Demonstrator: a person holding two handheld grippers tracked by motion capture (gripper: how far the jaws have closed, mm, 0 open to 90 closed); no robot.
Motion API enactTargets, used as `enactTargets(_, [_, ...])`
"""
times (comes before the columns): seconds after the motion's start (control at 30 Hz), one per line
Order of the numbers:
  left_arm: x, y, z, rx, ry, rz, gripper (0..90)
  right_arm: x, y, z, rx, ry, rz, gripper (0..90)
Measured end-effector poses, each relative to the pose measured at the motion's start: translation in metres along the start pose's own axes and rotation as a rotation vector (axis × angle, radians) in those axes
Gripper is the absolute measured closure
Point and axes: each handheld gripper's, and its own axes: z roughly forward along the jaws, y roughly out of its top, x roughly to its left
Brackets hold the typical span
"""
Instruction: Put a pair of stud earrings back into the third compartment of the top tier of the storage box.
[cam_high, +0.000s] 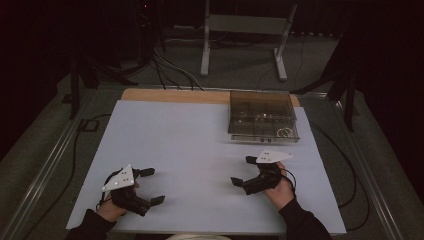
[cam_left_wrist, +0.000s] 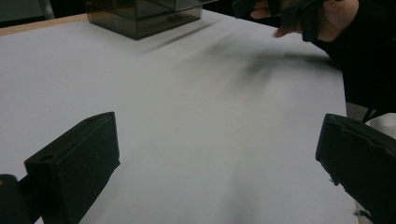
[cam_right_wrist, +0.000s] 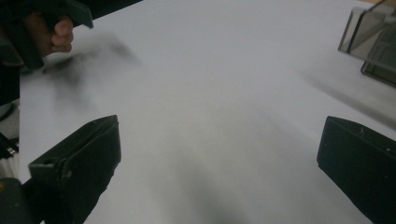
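A smoky clear plastic box with inner compartments sits at the back right of the white table; small metal rings lie in its front right compartment. My left gripper rests low at the front left, open, with bare table between its jaws. At the front right my right gripper is also open and holds nothing. The left gripper view shows the box far ahead and the other hand. The right gripper view catches the box's corner at upper right.
A bare wooden strip edges the table's far side. Metal frame legs and cables lie on the dark floor behind. Rails run along both sides of the table.
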Motion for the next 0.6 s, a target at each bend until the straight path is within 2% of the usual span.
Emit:
enactTargets(0.07, [0.000, 0.000, 0.000, 0.001, 0.000, 0.001, 0.5, 0.000, -0.007, -0.003, -0.008, 0.005, 0.001, 0.0])
enactTargets(0.2, [0.000, 0.000, 0.000, 0.001, 0.000, 0.001, 0.5, 0.000, -0.018, -0.010, 0.007, -0.015, -0.010, 0.0])
enactTargets(0.33, [0.000, 0.000, 0.000, 0.005, 0.002, 0.006, 0.5, -0.002, -0.027, -0.020, -0.013, -0.022, 0.006, 0.0])
enactTargets(0.47, [0.000, 0.000, 0.000, 0.003, 0.001, 0.003, 0.5, -0.004, -0.036, -0.034, -0.022, -0.052, -0.005, 0.0])
enactTargets(0.5, [0.000, 0.000, 0.000, 0.003, 0.002, 0.004, 0.5, -0.006, -0.040, -0.041, -0.015, -0.079, -0.011, 0.0])
enactTargets(0.6, [0.000, 0.000, 0.000, -0.001, 0.001, 0.000, 0.5, -0.008, -0.045, -0.047, -0.027, -0.075, 0.000, 0.0])
